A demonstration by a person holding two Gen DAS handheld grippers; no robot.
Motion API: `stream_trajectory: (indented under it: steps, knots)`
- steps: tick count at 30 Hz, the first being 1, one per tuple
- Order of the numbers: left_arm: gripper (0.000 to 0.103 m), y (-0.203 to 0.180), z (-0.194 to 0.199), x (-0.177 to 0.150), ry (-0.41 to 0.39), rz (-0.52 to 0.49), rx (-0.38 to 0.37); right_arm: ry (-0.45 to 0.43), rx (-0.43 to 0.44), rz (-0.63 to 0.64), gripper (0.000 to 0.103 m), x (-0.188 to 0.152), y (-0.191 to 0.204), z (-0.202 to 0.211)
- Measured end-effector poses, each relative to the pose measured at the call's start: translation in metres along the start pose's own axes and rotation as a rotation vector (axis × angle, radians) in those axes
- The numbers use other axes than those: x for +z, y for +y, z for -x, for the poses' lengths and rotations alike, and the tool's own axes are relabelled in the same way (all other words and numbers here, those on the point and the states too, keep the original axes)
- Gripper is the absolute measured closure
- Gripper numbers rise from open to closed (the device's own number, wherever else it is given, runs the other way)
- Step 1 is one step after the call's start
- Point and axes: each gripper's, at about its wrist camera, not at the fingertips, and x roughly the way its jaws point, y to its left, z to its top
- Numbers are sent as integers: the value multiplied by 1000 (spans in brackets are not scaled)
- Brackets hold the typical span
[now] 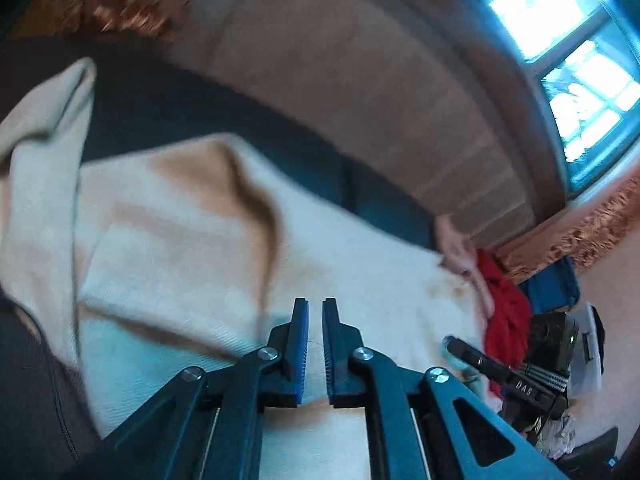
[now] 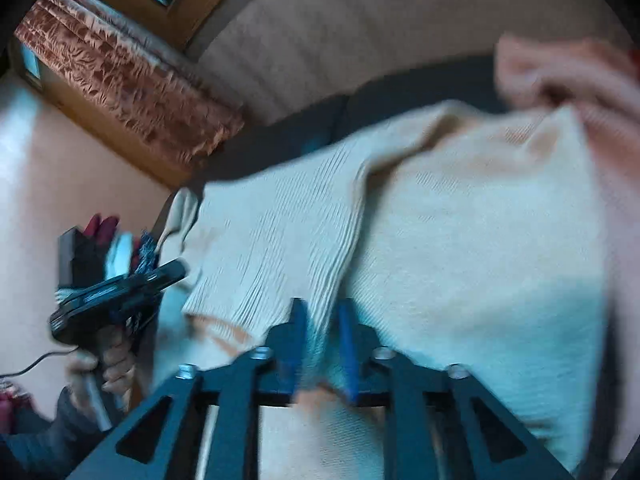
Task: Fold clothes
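Overall, a cream ribbed knit sweater (image 1: 192, 240) lay spread across a dark sofa seat (image 1: 200, 112), below a tan striped sofa back (image 1: 360, 80). One fold ran down its middle, and a sleeve (image 2: 272, 248) lay doubled over the body. The left gripper (image 1: 315, 312) hung above the knit near its front edge; its blue-padded jaws stood a narrow gap apart with nothing pinched between them. The right gripper (image 2: 322, 320) was over the sleeve's ribbed cuff end, jaws released and parted wider, the fabric showing between the pads; blur prevented confirming contact. A pink garment (image 2: 560, 72) and a red cloth (image 1: 504, 304) lay beside the sweater's far right edge. From the right wrist view, a person's hand (image 2: 108, 364) gripped the left tool's handle.
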Motion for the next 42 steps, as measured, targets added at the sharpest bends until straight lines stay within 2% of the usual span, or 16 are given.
stream_trajectory:
  steps: [2, 5, 10, 12, 14, 17, 19, 21, 23, 26, 28, 30, 33, 37, 40, 42]
  knots:
    - [90, -16, -2, 1, -20, -58, -9, -55, -12, 48, 64, 11, 14, 11]
    - [89, -24, -17, -5, -11, -84, 18, -102, -52, 135, 53, 28, 39, 13]
    - [88, -7, -47, -16, 4, -62, 87, -67, -209, 249, 44, 42, 60, -39]
    - [90, -4, -49, -18, -54, -107, 87, -27, -244, 262, 43, 44, 53, -63]
    - [90, -3, -52, -12, -58, -97, 96, -36, -281, 325, 39, 42, 52, -78]
    - [91, -6, -55, -5, -44, -77, 110, -19, -294, 382, 20, 40, 59, -87]
    - [89, -13, -49, -5, -44, -77, 126, 10, -271, 417, 0, 37, 63, -90]
    - [85, -23, -39, -4, -82, -108, 134, 38, -236, 434, 0, 36, 66, -90]
    - [83, -32, -32, -2, -113, -145, 108, 48, -165, 384, 0, 42, 62, -80]
    - [80, -52, -36, -1, -117, -206, 53, 3, 9, 156, 0, 68, 33, -53]
    - [79, -61, -39, -1, -99, -257, 29, -42, 85, -7, 0, 86, 5, -35]
    - [79, -73, -54, -4, -54, -280, -5, -63, 117, -133, 0, 100, -25, -24]
    - [78, -73, -71, -13, 5, -289, -11, -20, 148, -253, 0, 110, -58, -29]
    - [78, -74, -84, -22, 44, -297, -26, 43, 175, -305, 0, 114, -78, -49]
    - [79, -76, -89, -26, 45, -302, -30, -45, 236, -317, 0, 124, -77, -49]
    - [79, -76, -89, -26, 45, -304, -29, -124, 238, -374, 0, 127, -85, -46]
